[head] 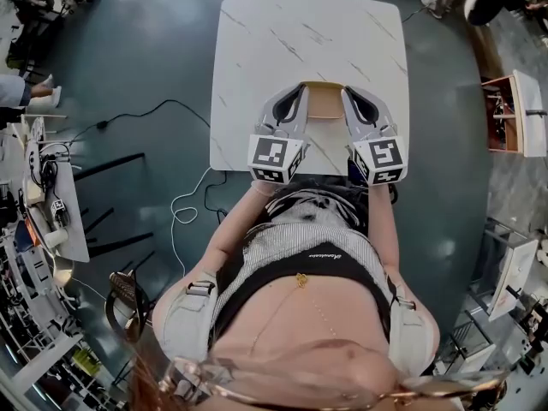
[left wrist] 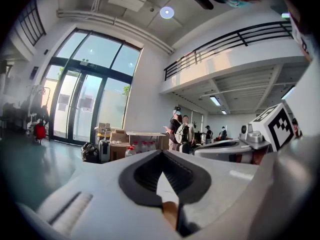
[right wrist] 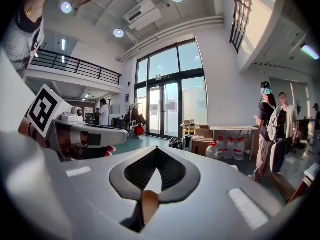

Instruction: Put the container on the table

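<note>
Left gripper (left wrist: 161,156): jaws drawn together, with a thin tan edge of the container (left wrist: 170,213) nipped low between the pads, at the root of the jaws. Right gripper (right wrist: 158,158): the same, jaws closed tight on a tan sliver of container wall. No gap shows at either pair of tips.

Head view: the container spans from one pair of jaws to the other, one gripper on each opposite side wall. It is tan, cardboard-like and flat-sided. A darker line marks the rim on the side away from the person. The inside can't be read. It looks light and fairly stiff. It is held only by thin edges, so I'd expect it to sag or slip if the two grippers pull apart or tilt unevenly.

Below and just ahead of the jaws is the table (head: 257,50), white with grey marble veins. The container lies over its near edge. I can't tell from here whether it touches the top or hangs above it.

Step, as I judge it: carry. The container is in a two-gripper hold and not yet set down. The next move calls for:
- both grippers going forward together until the whole base is over the top
- lowering level until the base bears
- opening both pairs of jaws at once and backing off

Far ahead of the jaws are boxes (right wrist: 202,132), a row of bottles (right wrist: 230,147), people (right wrist: 267,129) standing, and glass doors (right wrist: 167,106).
</note>
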The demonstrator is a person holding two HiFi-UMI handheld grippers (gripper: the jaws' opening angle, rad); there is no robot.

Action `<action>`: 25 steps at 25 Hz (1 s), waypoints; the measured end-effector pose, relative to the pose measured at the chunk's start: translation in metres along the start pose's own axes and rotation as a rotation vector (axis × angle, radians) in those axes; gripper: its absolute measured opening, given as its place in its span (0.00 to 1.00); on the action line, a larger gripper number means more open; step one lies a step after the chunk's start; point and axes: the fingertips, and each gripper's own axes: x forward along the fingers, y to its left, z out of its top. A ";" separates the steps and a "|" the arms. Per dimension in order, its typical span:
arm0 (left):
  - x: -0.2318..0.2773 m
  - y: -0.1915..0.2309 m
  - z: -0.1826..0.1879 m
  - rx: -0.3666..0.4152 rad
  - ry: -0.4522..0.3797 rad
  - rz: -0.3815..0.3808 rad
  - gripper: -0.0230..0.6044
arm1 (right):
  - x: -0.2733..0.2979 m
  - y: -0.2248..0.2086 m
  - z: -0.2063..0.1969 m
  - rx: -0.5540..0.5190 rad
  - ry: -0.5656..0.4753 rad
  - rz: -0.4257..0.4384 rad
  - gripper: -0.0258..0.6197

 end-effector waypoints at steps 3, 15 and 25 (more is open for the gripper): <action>-0.004 -0.004 0.014 0.025 -0.031 -0.004 0.04 | -0.004 0.003 0.007 -0.019 -0.010 0.003 0.08; -0.005 -0.009 0.041 0.009 -0.095 -0.014 0.04 | -0.016 -0.003 0.028 -0.037 -0.036 -0.018 0.08; -0.005 -0.015 0.035 0.009 -0.079 -0.027 0.04 | -0.015 0.002 0.024 -0.047 -0.018 0.000 0.08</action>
